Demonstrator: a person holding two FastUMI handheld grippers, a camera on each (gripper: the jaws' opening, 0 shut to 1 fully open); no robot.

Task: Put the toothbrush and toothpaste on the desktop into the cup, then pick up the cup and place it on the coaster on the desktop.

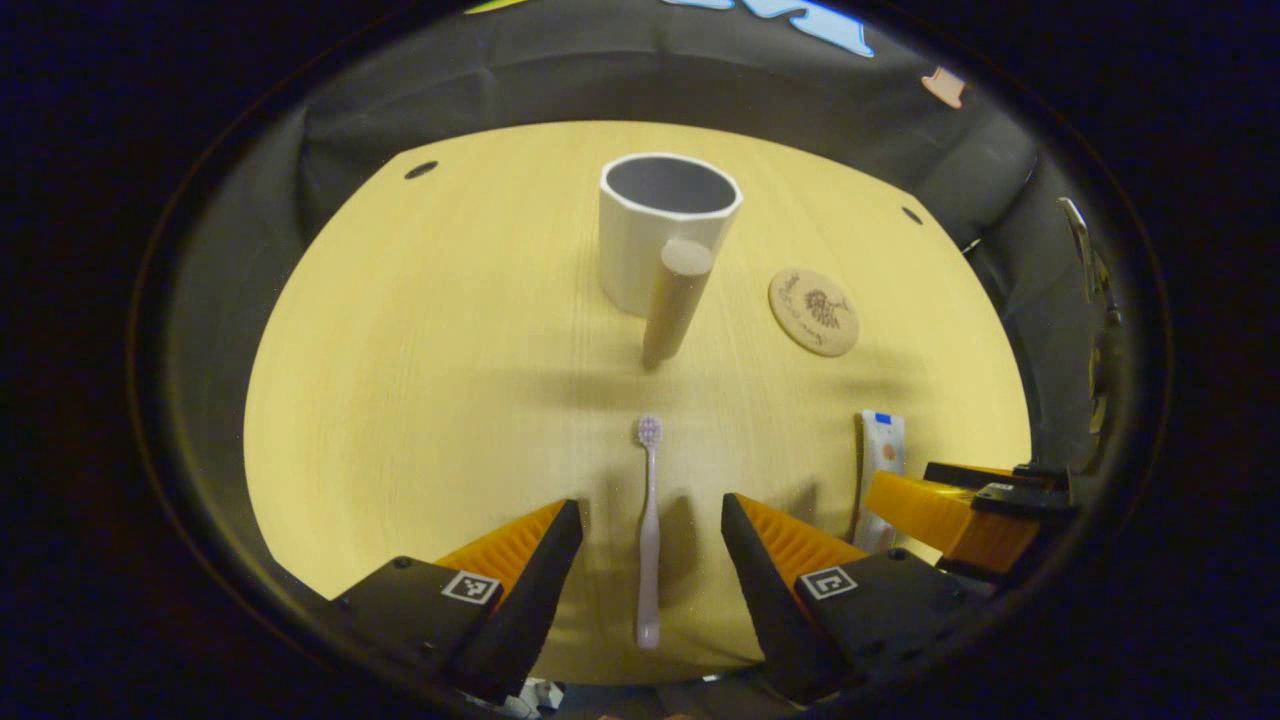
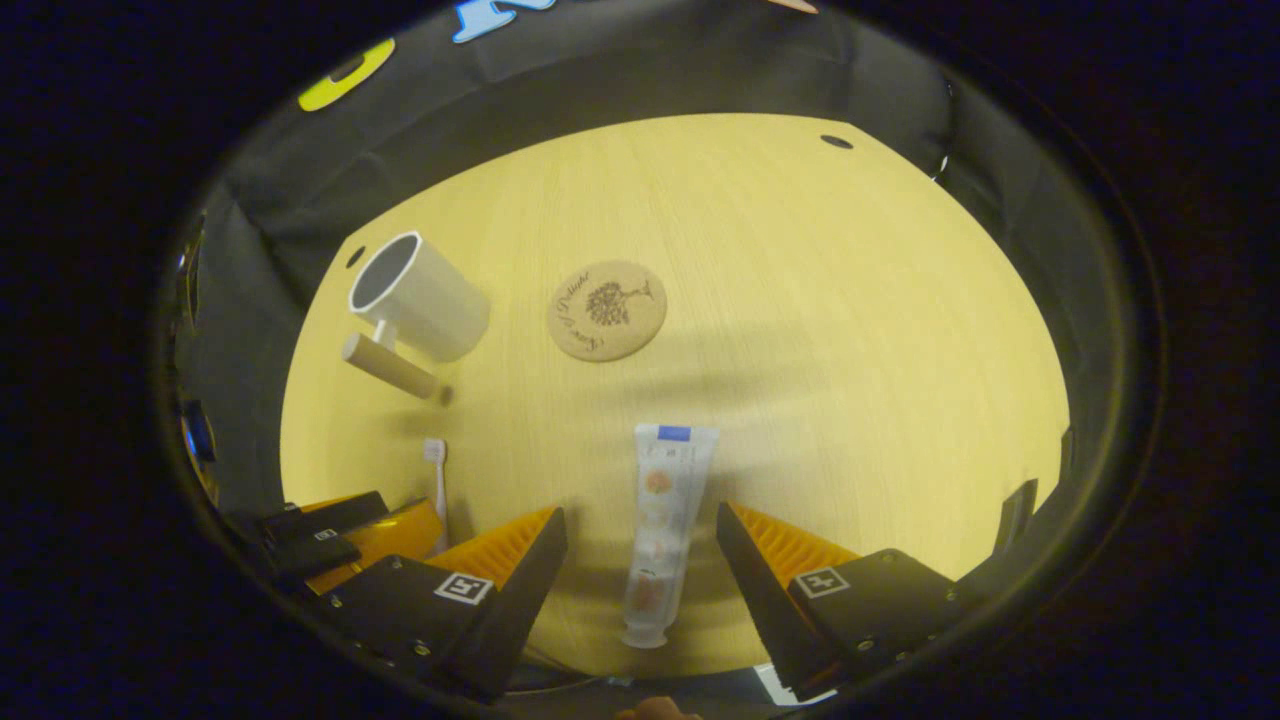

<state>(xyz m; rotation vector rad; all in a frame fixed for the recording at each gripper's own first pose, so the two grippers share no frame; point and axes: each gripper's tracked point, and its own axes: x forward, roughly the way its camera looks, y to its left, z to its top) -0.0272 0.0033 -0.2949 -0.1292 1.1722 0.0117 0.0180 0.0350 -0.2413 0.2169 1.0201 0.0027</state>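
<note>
A pale toothbrush (image 1: 650, 535) lies flat on the wooden desktop (image 1: 420, 400), bristles away from me, between the spread fingers of my open left gripper (image 1: 652, 515). A white cup (image 1: 655, 225) with a wooden handle stands upright beyond it. The round wooden coaster (image 1: 813, 311) lies to the cup's right. In the right gripper view a white toothpaste tube (image 2: 664, 520) lies between the fingers of my open right gripper (image 2: 641, 525), cap toward me. The cup (image 2: 420, 295) and coaster (image 2: 607, 309) sit farther off. Neither gripper touches its object.
The right gripper's body (image 1: 965, 510) shows at the lower right of the left gripper view, beside the toothpaste (image 1: 882, 460). The left gripper's body (image 2: 350, 540) and toothbrush head (image 2: 436, 455) show at lower left in the right gripper view. Black cloth walls surround the desktop.
</note>
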